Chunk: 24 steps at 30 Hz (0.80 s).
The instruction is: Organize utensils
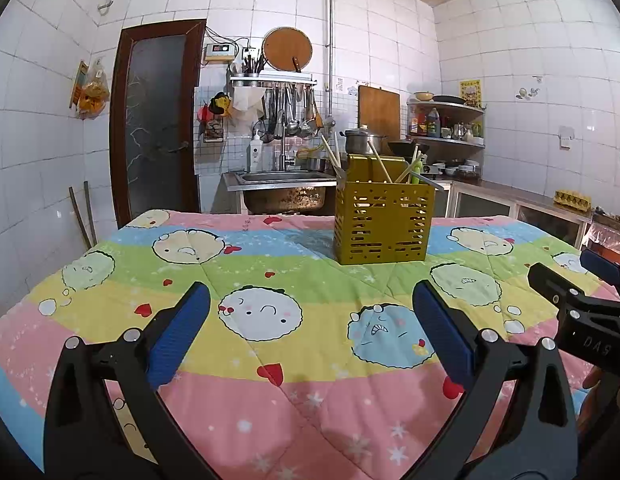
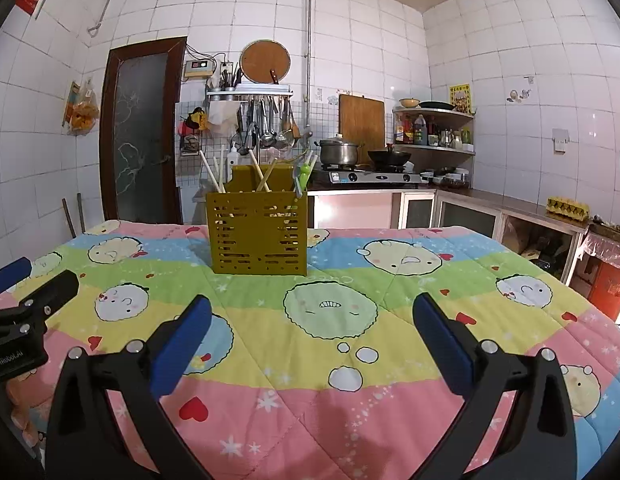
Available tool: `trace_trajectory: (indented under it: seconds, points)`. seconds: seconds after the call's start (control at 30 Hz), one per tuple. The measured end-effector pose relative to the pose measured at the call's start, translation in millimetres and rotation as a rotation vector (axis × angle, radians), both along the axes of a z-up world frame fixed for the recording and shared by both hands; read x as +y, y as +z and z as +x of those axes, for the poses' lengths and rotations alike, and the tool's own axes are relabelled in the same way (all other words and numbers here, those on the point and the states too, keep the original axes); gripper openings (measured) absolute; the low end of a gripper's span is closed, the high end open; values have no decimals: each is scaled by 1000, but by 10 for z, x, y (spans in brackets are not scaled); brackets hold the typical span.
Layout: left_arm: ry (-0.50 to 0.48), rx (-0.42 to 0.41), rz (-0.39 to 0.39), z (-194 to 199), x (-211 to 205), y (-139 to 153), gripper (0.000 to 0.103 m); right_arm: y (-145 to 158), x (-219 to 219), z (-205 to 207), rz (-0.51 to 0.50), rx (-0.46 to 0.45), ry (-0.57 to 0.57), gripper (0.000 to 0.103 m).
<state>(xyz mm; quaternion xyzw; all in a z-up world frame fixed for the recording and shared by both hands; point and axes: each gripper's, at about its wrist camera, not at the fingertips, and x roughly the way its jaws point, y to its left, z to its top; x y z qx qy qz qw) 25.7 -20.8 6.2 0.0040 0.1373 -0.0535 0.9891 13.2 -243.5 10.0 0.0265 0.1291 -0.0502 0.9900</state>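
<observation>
Yellow slotted holder (image 1: 383,220) upright on quilted surface (image 1: 270,276), contains chopsticks (image 1: 379,168) | left hand-held gripper (image 1: 310,336) released, empty | right hand-held gripper (image 2: 311,336) released, empty

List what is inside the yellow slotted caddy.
In the caddy stand several wooden chopsticks and a green-handled utensil. Its walls hide their lower ends and anything shorter.

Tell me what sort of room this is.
A home kitchen, most likely. A stainless steel sink sits under a rack of hanging metal ladles, a steel pot on a gas stove stands nearby, and a yellow slotted utensil holder rests on the quilt-covered table.
</observation>
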Motion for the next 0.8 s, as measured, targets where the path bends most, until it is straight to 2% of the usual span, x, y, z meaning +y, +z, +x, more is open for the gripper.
trace_trajectory:
  seconds: [0.8]
  points:
    - [2,-5,-2,-30,-19,6,98,0,-39,3,18,-3,-3,98]
